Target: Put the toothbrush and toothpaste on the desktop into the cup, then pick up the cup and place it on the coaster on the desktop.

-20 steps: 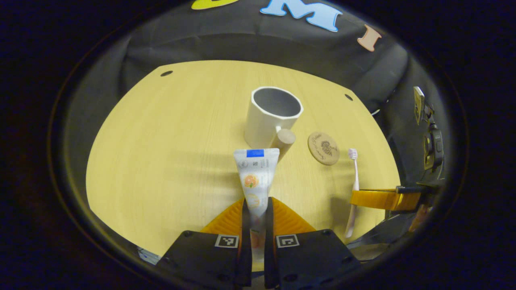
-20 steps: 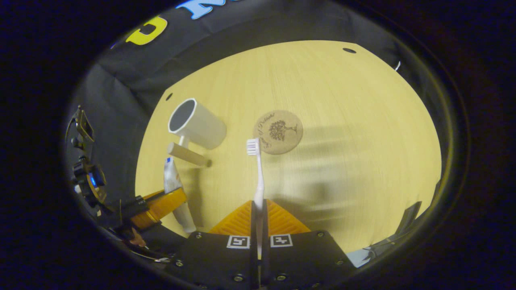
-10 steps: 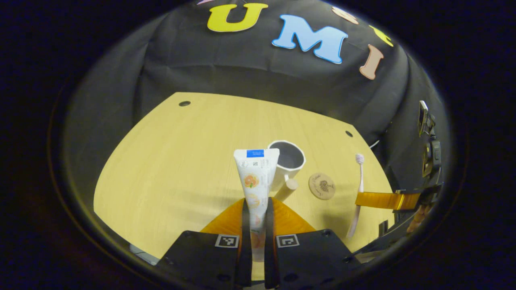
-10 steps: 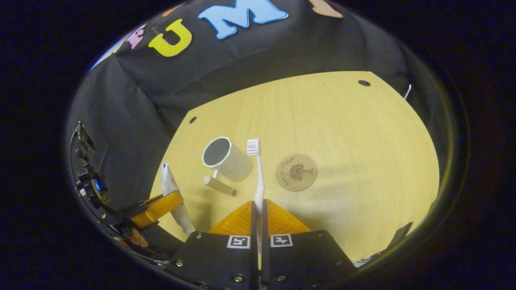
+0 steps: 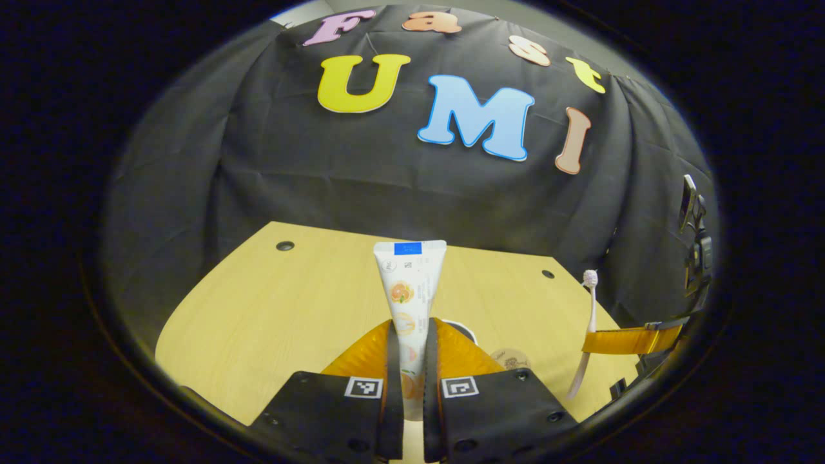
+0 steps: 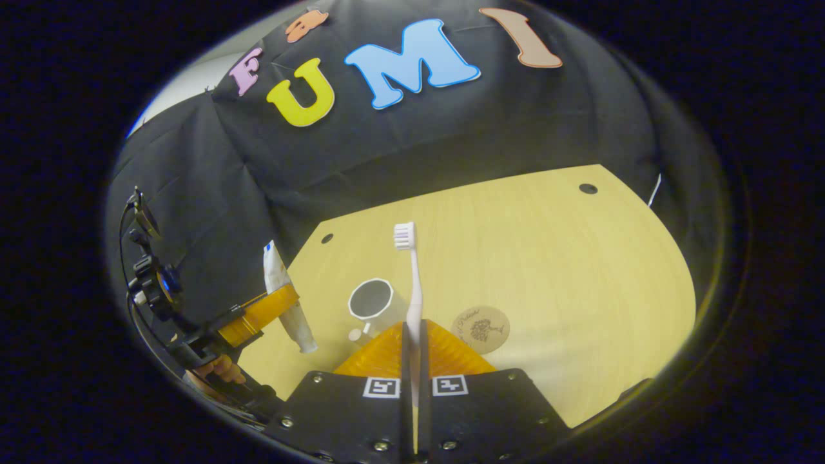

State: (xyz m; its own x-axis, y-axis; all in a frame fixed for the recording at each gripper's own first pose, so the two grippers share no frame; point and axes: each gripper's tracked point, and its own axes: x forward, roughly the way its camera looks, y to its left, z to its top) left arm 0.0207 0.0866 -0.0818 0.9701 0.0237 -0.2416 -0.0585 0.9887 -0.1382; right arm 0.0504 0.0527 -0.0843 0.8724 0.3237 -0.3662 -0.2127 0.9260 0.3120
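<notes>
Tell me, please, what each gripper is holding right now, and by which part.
The left gripper is shut on the toothpaste, low on the tube near its cap end. The right gripper is shut on the toothbrush, low on its handle, bristles up.
</notes>
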